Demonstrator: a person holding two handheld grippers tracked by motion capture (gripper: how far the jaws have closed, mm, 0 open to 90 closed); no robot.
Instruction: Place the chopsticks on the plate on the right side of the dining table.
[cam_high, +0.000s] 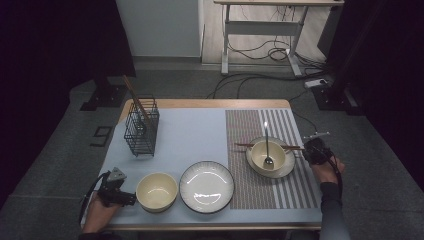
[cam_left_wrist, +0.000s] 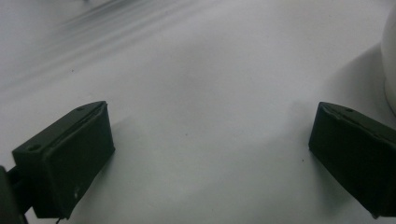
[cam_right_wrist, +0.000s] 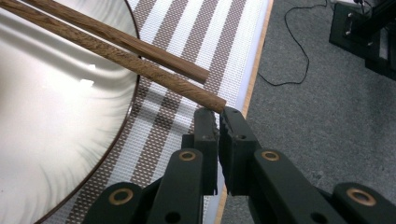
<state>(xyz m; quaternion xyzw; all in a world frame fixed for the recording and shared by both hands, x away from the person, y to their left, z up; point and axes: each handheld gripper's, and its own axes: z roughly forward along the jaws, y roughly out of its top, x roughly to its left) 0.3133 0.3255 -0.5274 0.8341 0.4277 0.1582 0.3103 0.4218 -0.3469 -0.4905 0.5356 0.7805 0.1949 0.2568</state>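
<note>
Beside the plate (cam_right_wrist: 56, 116): 2 chopsticks (cam_right_wrist: 140, 56) across its rim, not yet lifted; right gripper (cam_right_wrist: 218, 116) jaws nearly closed at 1 tip. Left gripper (cam_left_wrist: 205, 154) wide, empty.

Two cream bowls: one bowl (cam_high: 156, 191) at the near left, another bowl (cam_high: 268, 154) on the small plate (cam_high: 286, 169). Two plates, counting the large striped plate (cam_high: 206, 186). One spoon (cam_high: 267, 145). One wire basket (cam_high: 141, 128) holding what look like two chopsticks (cam_high: 134, 95), though they blur together. Two more chopsticks (cam_right_wrist: 126, 53) lie across the small plate. One striped placemat (cam_high: 250, 195).
</note>
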